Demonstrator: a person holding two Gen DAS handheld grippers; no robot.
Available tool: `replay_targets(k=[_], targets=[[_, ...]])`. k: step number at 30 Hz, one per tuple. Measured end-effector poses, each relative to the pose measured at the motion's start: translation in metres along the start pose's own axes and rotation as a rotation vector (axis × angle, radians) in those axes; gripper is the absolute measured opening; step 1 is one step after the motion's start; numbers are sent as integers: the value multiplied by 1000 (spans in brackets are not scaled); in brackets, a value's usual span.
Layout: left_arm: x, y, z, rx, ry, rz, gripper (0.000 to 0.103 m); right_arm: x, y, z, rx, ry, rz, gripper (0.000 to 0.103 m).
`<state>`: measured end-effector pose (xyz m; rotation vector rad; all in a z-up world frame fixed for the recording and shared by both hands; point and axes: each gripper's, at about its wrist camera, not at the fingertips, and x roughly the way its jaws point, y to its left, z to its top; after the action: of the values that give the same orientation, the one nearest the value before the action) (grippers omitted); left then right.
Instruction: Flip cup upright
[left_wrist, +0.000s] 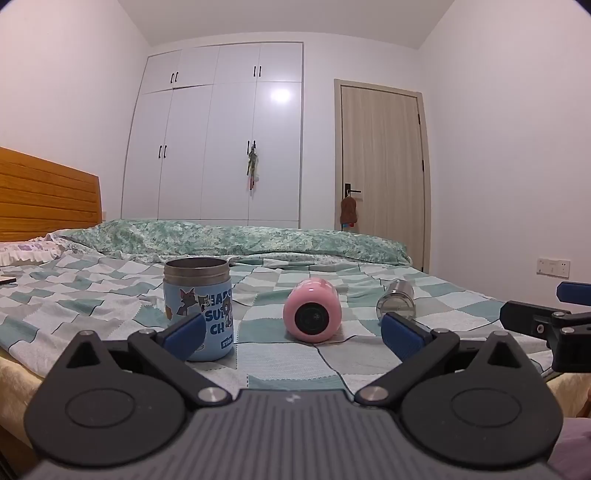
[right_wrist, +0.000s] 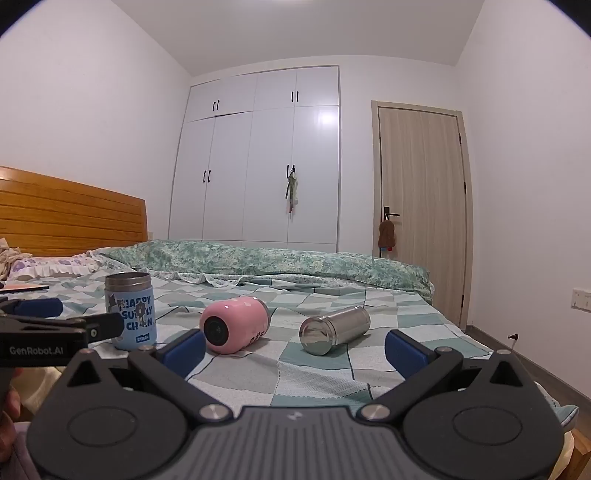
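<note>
Nearest my lens in the left wrist view sat the left gripper (left_wrist: 293, 330), its blue-padded fingers (left_wrist: 184, 330) spread wide apart with nothing between them, hovering low over the near edge of the checkered bedsheet (left_wrist: 277, 354). Just beyond the left pad stood the blue cartoon-print cup (left_wrist: 198, 306), upright, steel rim up and mouth open. To its right, well apart from it, the pink cup (left_wrist: 312, 310) lay on its side with its dark round end facing me. Farther right again, a stainless steel cup (left_wrist: 396, 301) also lay on its side, near the right pad but not touching it. At the far right edge I saw the right gripper (left_wrist: 546, 314) poking in from the side.

From the right wrist view, the right gripper (right_wrist: 295, 349) was likewise held with its fingers wide apart and empty. The left gripper (right_wrist: 59, 325) reached in from the left, partly covering the blue cup (right_wrist: 130, 312). The pink cup (right_wrist: 234, 325) rested between the blue cup and the steel cup (right_wrist: 334, 329), all three apart from each other on the sheet. Behind them a rumpled green floral quilt (right_wrist: 277, 264) ran across the bed, with the wooden headboard (right_wrist: 70, 212) at the far left, a white wardrobe (right_wrist: 258, 158) behind, and a closed door (right_wrist: 421, 210) to the right.
</note>
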<state>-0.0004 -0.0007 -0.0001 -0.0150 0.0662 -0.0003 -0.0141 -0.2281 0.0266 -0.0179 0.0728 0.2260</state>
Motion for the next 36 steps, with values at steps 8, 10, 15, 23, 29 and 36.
replay_targets(k=[8, 10, 15, 23, 29, 36], targets=[[0, 0, 0, 1, 0, -1, 103, 0, 0, 0, 0, -2, 0, 103], [0, 0, 0, 1, 0, -2, 103, 0, 0, 0, 0, -1, 0, 103], [-1, 0, -2, 1, -3, -2, 103, 0, 1, 0, -3, -2, 0, 103], [-1, 0, -2, 2, -3, -1, 103, 0, 1, -1, -2, -4, -1, 103], [-1, -1, 3, 4, -4, -1, 103, 0, 2, -1, -3, -4, 0, 103], [-1, -1, 3, 6, -5, -1, 103, 0, 2, -1, -3, -5, -1, 103]])
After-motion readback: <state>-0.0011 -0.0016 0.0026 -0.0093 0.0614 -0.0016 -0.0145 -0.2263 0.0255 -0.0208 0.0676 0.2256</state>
